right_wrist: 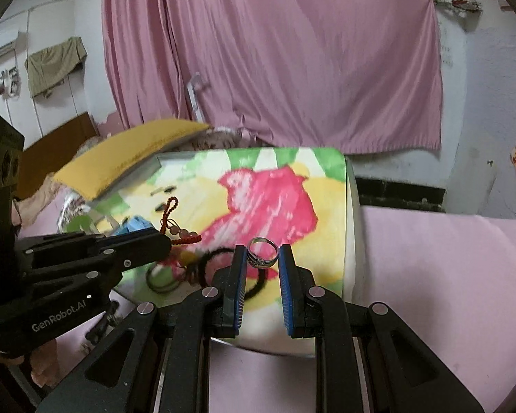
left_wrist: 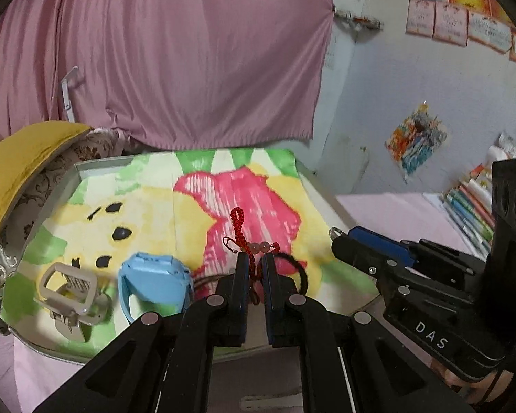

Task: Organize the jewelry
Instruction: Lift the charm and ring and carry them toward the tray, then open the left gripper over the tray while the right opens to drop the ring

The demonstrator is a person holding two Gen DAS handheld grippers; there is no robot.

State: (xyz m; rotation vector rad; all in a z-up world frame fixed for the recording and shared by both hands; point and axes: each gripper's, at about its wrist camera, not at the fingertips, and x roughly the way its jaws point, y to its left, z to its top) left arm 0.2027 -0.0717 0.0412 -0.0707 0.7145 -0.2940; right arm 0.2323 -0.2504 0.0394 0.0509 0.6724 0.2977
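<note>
I have the left hand-held gripper (left_wrist: 256, 261) clamped tight on a red beaded charm cord (left_wrist: 247, 241); its loop and two pale beads stick out past the tips, above the colourful printed towel (left_wrist: 148, 186) that lines the grey tray (left_wrist: 65, 186). The right hand-held gripper (right_wrist: 263, 258) pinches a silver ring (right_wrist: 263, 253) between its blue pads, and the ring stands upright across the gap, over the near right part of the towel.

Taking the towel as my landmark: a blue case (left_wrist: 154, 280) sits at its near left, a beige hair claw clip (left_wrist: 70, 287) lies just left of the case, and a black hair tie (left_wrist: 297, 270) rests on its near edge, below both sets of tips.

I judge the step to be carrying both pieces down onto the towel and laying them apart. To do it well, I want to lower slowly, since the ring is held only by its rim and could twist out or roll off the towel's right edge onto the pink bedsheet (right_wrist: 447, 275). I would set it on flat cloth, well inside the edge, then release gently. The cord should go down clear of the hair tie, so they do not tangle.
</note>
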